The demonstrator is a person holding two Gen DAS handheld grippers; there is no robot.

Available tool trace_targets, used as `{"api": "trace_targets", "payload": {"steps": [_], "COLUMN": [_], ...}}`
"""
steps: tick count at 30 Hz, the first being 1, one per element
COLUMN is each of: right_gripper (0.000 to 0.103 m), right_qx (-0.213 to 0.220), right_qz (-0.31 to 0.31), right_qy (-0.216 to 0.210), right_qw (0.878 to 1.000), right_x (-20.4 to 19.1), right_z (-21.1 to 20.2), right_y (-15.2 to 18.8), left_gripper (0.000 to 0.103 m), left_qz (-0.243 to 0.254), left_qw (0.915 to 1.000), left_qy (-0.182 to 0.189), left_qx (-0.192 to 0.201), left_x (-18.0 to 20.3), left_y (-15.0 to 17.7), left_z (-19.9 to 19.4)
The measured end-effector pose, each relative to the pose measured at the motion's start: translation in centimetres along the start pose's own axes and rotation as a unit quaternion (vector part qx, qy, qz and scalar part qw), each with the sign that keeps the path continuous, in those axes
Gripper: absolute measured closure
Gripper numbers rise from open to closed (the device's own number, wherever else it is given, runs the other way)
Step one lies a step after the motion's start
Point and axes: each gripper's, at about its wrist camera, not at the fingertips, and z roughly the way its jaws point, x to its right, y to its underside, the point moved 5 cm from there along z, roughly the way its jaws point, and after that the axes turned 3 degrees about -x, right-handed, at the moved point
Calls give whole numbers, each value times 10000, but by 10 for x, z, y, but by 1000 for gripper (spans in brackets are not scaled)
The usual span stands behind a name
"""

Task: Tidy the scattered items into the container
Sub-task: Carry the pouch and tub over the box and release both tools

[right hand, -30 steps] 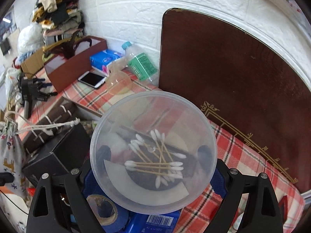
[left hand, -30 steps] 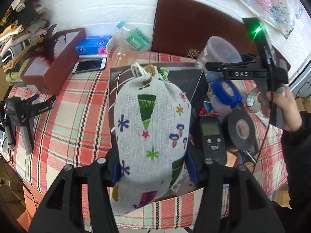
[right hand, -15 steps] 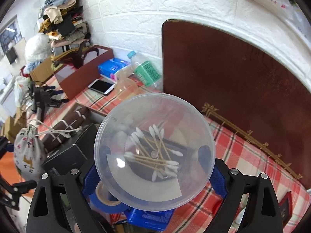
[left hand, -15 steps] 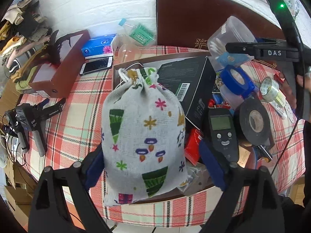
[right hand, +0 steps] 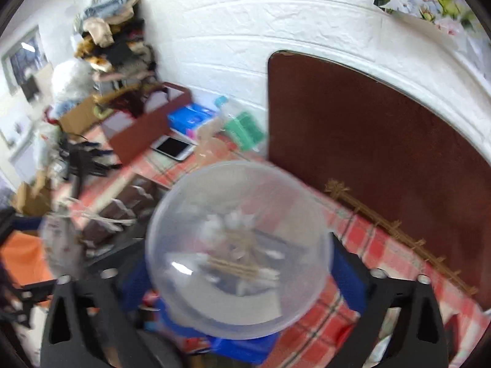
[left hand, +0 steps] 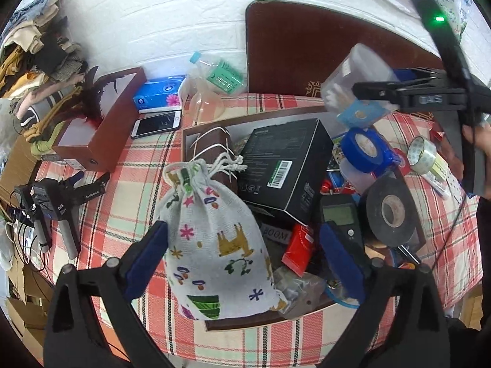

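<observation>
Left gripper (left hand: 242, 254) jaws opening, pads clear of pouch (left hand: 214, 245), lying on tray (left hand: 264, 322) front-left corner over clutter. Right gripper (right hand: 242, 273) jaws opening around swab tub (right hand: 239, 248), blurred, contact unclear, above blue tape (left hand: 365, 150) at tray's far right.

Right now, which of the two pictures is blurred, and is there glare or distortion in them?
Right wrist view: motion blur smears everything; the clear cotton swab tub is soft, with a small glare spot. Left wrist view: sharp; the drawstring pouch and black box read clearly, though the tub by the right gripper is slightly smeared. Both: fisheye bending, dark corners.
</observation>
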Motion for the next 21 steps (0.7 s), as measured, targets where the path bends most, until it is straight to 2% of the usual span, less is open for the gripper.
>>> {"api": "trace_targets", "payload": {"steps": [1, 2, 3, 6, 12, 17, 21], "right_gripper": [0, 0, 0, 0, 0, 0, 0], "right_qx": [-236, -198, -77, 253, 401, 524, 634], "right_qz": [175, 349, 432, 514, 454, 412, 493], "right_qy": [-45, -345, -461, -383, -456, -450, -406], "right_qw": [9996, 9986, 9980, 9976, 9971, 9968, 9959], "right_x": [5, 8, 10, 13, 6, 2, 15], "right_z": [7, 6, 1, -19, -41, -63, -92], "right_y": [2, 3, 3, 2, -4, 2, 21], "left_gripper": [4, 4, 4, 4, 4, 4, 4], "left_qz": [1, 11, 13, -72, -155, -57, 66], "left_qw": [10000, 10000, 10000, 9999, 9991, 9985, 9973], "left_qy": [-31, -33, 2, 49, 70, 98, 245], "left_qx": [-12, 0, 30, 112, 381, 537, 692], "left_x": [1, 1, 2, -3, 1, 18, 42], "left_y": [1, 2, 3, 2, -6, -10, -17], "left_z": [0, 0, -2, -8, -27, -44, -56]}}
